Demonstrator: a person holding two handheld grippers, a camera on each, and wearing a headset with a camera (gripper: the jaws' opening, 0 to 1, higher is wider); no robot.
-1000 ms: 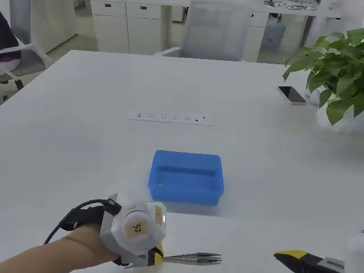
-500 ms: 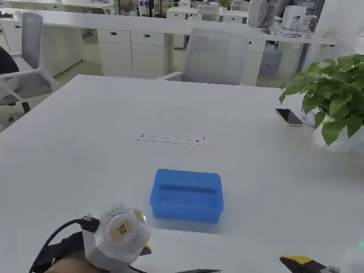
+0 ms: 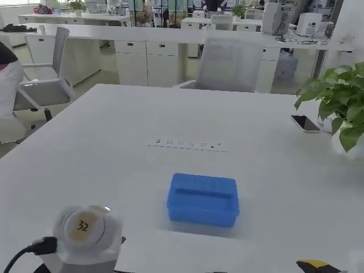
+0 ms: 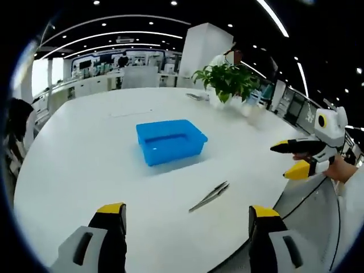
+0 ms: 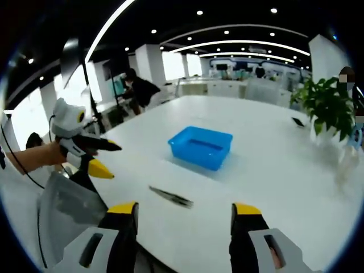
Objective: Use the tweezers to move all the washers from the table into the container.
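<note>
Metal tweezers (image 4: 209,197) (image 5: 170,197) lie flat on the white table, on the near side of the blue container (image 3: 203,199) (image 4: 170,140) (image 5: 201,147), whose inside looks bare. My left gripper (image 4: 186,210) (image 5: 94,156) is open and holds nothing; it hovers short of the tweezers. My right gripper (image 5: 183,208) (image 4: 301,158) is open too, with the tweezers lying ahead of its jaws. In the head view the left gripper's body (image 3: 85,236) sits bottom left and a yellow tip of the right gripper (image 3: 317,265) at the bottom right.
A power strip (image 3: 187,144) lies behind the container. A phone (image 3: 306,123) and a potted plant (image 3: 341,102) are at the far right. An office chair (image 3: 227,62) stands at the table's far edge. A person sits beyond the left side (image 5: 142,91).
The head camera has tilted up, so the tweezers have slid out of the bottom of its picture and both grippers sit lower. Nothing was taken hold of.
</note>
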